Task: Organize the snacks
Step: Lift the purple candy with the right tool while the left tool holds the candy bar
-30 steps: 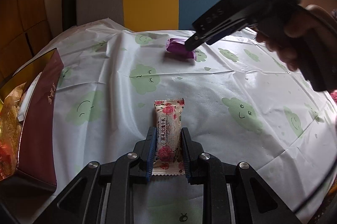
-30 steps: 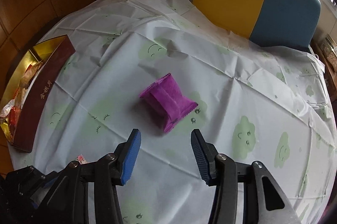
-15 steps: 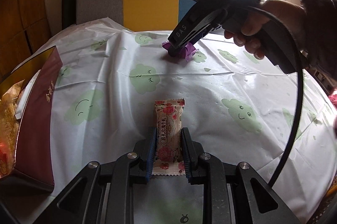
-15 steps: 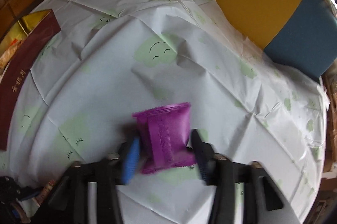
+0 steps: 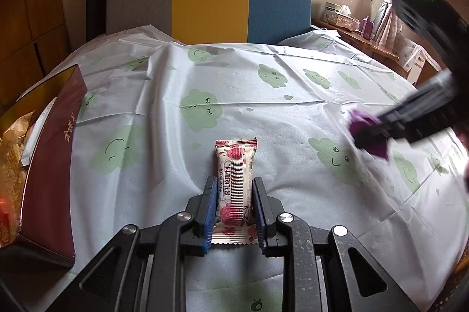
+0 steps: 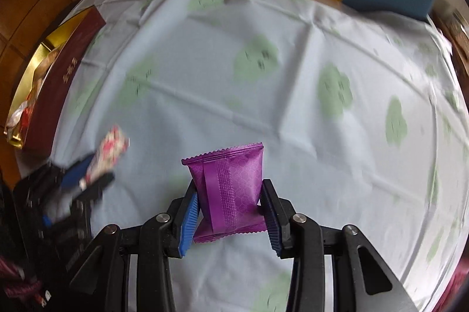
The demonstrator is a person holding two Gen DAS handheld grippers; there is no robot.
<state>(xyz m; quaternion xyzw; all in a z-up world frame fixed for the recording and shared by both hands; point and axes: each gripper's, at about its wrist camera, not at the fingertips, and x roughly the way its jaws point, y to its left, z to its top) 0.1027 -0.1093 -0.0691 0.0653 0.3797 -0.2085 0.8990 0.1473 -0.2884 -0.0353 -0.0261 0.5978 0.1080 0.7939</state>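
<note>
Left tongs (image 5: 234,206) clamped on rose-print snack bar (image 5: 235,183), low over the surface (image 5: 293,112). Right tongs (image 6: 230,216), just closed, pinching purple packet (image 6: 228,188).

I see a purple snack packet (image 6: 231,188) with a faint floral print, and a cream snack bar (image 5: 234,186) printed with red roses and dark lettering. My gripper pads (image 5: 211,212) are blue on black arms. The tablecloth (image 5: 263,112) is pale blue with green smiling clouds. The box (image 5: 55,165) is maroon outside, gold inside.
</note>
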